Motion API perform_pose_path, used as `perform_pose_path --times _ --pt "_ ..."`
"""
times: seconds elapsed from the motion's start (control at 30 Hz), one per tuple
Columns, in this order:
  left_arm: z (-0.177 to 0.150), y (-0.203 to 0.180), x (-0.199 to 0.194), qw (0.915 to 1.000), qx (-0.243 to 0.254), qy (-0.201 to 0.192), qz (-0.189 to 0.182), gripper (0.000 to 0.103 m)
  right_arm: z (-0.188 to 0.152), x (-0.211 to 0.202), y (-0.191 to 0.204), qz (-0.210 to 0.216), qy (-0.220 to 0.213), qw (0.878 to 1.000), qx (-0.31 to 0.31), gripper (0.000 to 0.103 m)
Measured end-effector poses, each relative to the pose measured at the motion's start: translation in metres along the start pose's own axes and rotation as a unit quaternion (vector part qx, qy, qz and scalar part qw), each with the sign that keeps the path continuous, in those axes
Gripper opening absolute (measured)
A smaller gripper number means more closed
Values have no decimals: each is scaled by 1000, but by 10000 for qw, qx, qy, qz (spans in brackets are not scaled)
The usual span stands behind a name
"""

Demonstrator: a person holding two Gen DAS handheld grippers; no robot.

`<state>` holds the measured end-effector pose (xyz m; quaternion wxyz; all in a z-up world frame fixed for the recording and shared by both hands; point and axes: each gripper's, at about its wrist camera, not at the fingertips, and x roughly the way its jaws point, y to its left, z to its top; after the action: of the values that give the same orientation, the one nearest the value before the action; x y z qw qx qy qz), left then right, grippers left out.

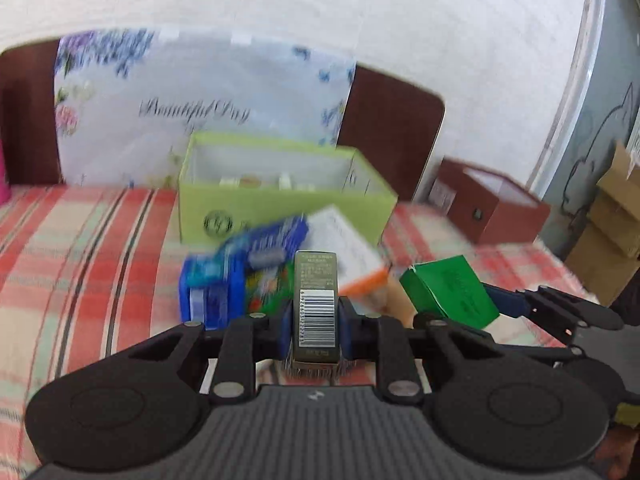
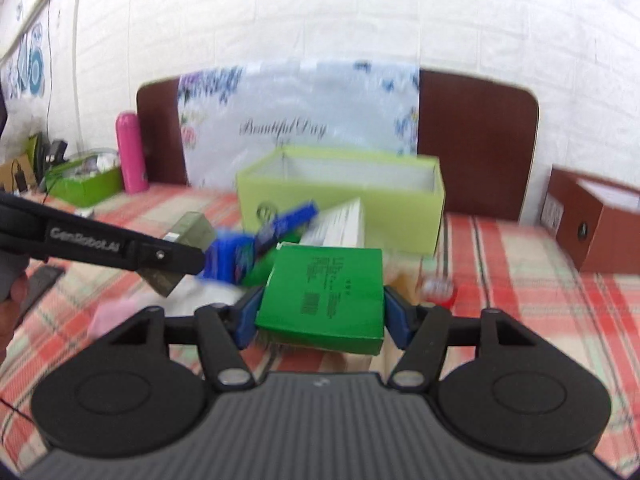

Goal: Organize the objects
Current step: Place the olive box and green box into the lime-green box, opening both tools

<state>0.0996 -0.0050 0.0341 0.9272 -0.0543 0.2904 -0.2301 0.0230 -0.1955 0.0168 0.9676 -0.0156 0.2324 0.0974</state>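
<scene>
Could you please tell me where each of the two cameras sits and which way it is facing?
Left wrist: on the left hand-held gripper, looking forward and slightly down along its fingers, shut on an olive carton; the right hand-held gripper shows at right.
Right wrist: on the right hand-held gripper, facing the same way, shut on a green box; the left hand-held gripper and a hand show at left.
Shared: the lime-green open box, the plaid cloth and the brown box.

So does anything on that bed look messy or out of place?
Yes. In front of the light green open box, a heap of small packages lies jumbled: a blue package and a white carton lean tilted against each other instead of lying flat.
</scene>
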Motion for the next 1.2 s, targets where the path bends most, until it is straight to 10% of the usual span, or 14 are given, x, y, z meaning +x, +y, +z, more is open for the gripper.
perform_pose_path --times 0.43,0.77,0.8,0.87,0.93,1.2 --pt "119 42 91 9985 -254 -253 419 23 101 125 -58 -338 -127 9993 -127 62" --pt "131 85 183 9970 -263 186 697 25 110 223 -92 -290 317 9984 356 63" --pt "130 88 188 9964 -253 143 799 32 109 230 -92 -296 342 9984 330 63" --pt "128 93 197 9927 -257 234 1153 91 105 244 -93 -227 379 9987 248 74" --pt "122 97 196 9918 -123 57 1269 92 100 251 -92 -208 455 9985 204 92" --pt "116 96 161 9922 -320 40 1200 92 101 210 -87 -280 140 9993 203 103"
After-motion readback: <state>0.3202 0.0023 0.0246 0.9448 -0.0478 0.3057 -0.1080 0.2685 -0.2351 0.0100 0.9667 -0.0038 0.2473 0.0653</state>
